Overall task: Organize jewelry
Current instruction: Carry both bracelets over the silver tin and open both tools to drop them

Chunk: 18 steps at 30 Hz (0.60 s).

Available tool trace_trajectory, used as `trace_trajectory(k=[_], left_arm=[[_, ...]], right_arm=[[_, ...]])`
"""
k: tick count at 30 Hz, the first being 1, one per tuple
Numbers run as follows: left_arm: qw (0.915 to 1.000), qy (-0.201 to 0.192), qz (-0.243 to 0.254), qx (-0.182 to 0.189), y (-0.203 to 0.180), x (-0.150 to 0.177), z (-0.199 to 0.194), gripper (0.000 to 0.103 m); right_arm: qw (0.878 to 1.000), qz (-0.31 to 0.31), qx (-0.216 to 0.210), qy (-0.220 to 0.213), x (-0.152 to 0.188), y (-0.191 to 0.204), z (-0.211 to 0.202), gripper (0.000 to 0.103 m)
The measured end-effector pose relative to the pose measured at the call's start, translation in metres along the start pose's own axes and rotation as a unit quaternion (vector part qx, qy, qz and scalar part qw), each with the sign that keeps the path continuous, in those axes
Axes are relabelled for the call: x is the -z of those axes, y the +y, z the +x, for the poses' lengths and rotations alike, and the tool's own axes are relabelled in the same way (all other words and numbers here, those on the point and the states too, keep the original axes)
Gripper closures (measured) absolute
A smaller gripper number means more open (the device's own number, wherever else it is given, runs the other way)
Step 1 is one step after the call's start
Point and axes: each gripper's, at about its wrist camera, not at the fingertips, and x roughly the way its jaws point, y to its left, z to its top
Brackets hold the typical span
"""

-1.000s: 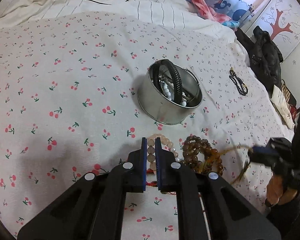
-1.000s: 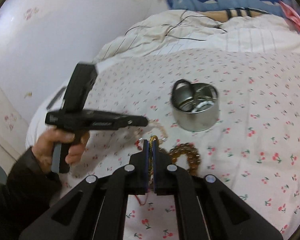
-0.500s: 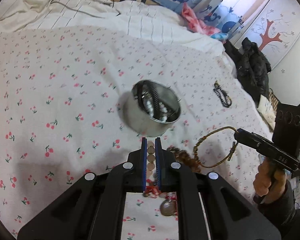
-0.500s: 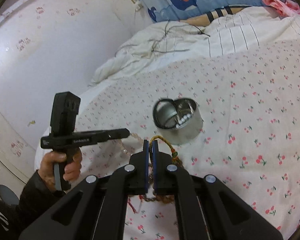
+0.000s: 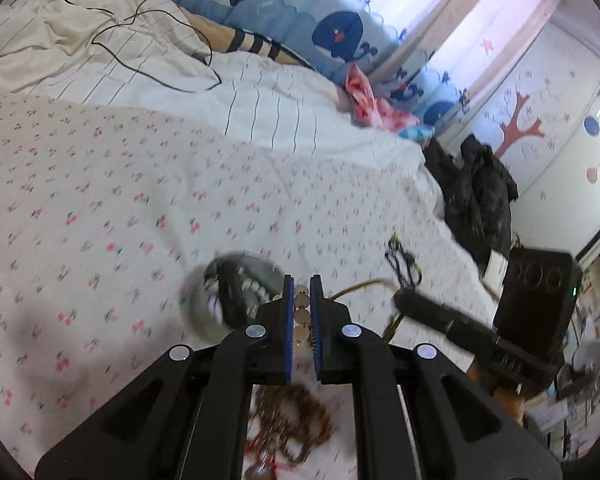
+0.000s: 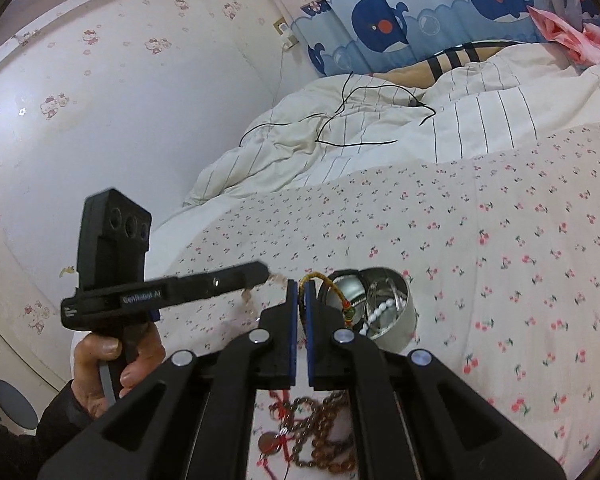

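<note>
The left hand-held gripper (image 5: 301,308) is clamped on a pale bead bracelet (image 5: 301,318); the right hand-held gripper (image 6: 301,304) pinches a yellow cord bracelet (image 6: 332,286); both hang over the bed (image 6: 500,240), beside the metal tin (image 6: 396,316) holding white beads and a black band; brown beads (image 6: 320,440) lie near.

White bedsheet (image 6: 500,248) with red cherry print; silver tin (image 6: 396,320) holding white beads (image 6: 380,312); brown bead string (image 6: 320,432) near tin; blue whale-print curtain (image 6: 420,12); cream striped duvet (image 6: 380,128).
</note>
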Motion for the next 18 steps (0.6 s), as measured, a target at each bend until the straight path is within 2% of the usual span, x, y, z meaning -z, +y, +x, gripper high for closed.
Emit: trace_trajectory(k=[6, 11, 18], left_arm=[[0.9999, 0.009, -0.01, -0.005, 0.003, -0.003, 0.029, 0.096], [0.9996, 0.014, -0.02, -0.014, 0.014, -0.002, 0.044, 0.096], [0.9977, 0.036, -0.009, -0.056, 0.018, 0.007, 0.061, 0.096]], right_arm=[[1.0, -0.017, 0.016, -0.006, -0.011, 0.0, 0.022, 0.099], [0.999, -0.026, 0.038, 0.002, -0.008, -0.005, 0.043, 0.099], [0.997, -0.032, 0.067, 0.007, 0.0, -0.014, 0.054, 0.099]])
